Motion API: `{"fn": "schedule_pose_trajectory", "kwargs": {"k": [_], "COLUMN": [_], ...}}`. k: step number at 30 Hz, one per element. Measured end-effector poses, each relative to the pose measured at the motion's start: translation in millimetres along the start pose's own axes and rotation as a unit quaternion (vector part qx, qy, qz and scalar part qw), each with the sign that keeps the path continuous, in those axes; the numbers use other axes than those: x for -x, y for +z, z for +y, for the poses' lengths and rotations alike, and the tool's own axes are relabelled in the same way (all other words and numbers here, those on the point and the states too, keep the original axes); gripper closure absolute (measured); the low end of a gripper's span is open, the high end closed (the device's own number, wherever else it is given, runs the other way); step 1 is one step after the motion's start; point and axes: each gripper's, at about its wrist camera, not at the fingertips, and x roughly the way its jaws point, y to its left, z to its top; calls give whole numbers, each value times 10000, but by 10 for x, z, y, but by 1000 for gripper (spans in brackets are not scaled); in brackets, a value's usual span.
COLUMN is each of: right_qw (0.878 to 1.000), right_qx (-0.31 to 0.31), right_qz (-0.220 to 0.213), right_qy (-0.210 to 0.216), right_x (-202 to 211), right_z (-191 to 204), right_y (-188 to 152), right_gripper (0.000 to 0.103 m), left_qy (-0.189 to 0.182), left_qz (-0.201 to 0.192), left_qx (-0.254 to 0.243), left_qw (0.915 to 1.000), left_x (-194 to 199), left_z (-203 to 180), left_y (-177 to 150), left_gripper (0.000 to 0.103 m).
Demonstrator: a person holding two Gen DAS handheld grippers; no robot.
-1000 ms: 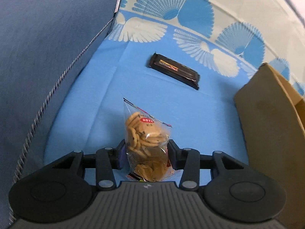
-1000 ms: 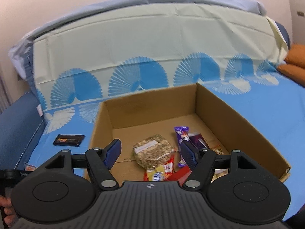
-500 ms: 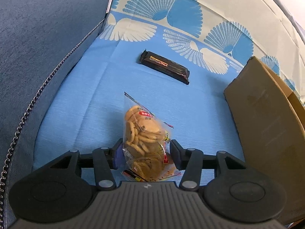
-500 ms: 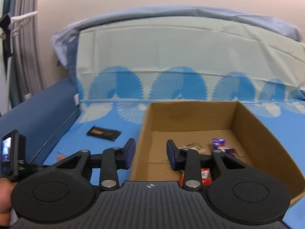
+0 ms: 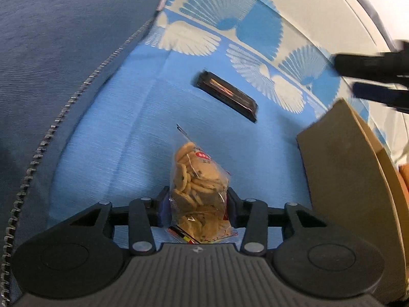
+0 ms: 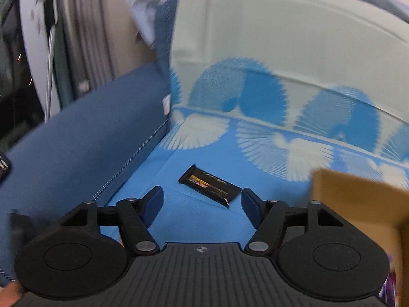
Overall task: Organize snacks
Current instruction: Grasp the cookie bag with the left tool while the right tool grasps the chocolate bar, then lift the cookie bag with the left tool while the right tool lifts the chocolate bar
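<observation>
My left gripper (image 5: 196,206) is shut on a clear bag of round cookies (image 5: 198,181) and holds it just over the blue sheet. A black snack bar (image 5: 227,95) lies flat on the sheet beyond it. The cardboard box (image 5: 342,168) stands to the right. My right gripper (image 6: 202,203) is open and empty, pointed at the black snack bar (image 6: 211,185), which lies just beyond its fingertips. The box corner (image 6: 358,197) is at its right. The right gripper also shows blurred at the upper right of the left wrist view (image 5: 375,76).
A dark blue sofa arm (image 5: 64,38) with a zipper seam runs along the left. The sheet's fan-patterned backrest (image 6: 281,51) rises behind. A purple wrapper (image 6: 389,289) shows inside the box at the lower right.
My right gripper has swung left from over the box to face the black snack bar, with its jaws spread wider than half a second ago. The left gripper keeps the cookie bag and has shifted slightly.
</observation>
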Motion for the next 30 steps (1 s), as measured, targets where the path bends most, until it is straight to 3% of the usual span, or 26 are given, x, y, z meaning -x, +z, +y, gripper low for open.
{"fn": "schedule_pose_trajectory", "kwargs": {"k": [5,10,13,16,19,22,25,30], "right_qw": [9977,9908,9843,9812,9807,9813,9790,9846], "right_qx": [282,889,1330,1347,1189,1106,1303,1077], "right_qz": [603,1014,1155,1377,1544,1489,1445,1264], "right_qy": [138,-106,-105,-57,146,507,611,552], "right_x": [-847,-1605,-1912,-2118,-2200,-2103,-1943,-1498], "right_z": [33,12,9,-79,-157,-153,-43,85], "right_y": [256,271,217,150,85,55,4,60], "right_gripper": [24,22,17,16,21,61,63,65], "left_qy": [126,121,110,128,119,134,149,210], "left_qz": [-114,-128,-134,-146,-156,-178,-199,-257], "left_qx": [289,324,387,346,347,322,262,206], "left_qw": [9994,9993,9991,9992,9992,9992,9993,9992], "left_x": [16,3,-3,-13,-17,-14,-4,23], "left_z": [129,159,187,170,169,163,147,126], "left_y": [47,69,69,65,64,57,45,25], "left_gripper": [56,55,55,55,55,55,55,55]}}
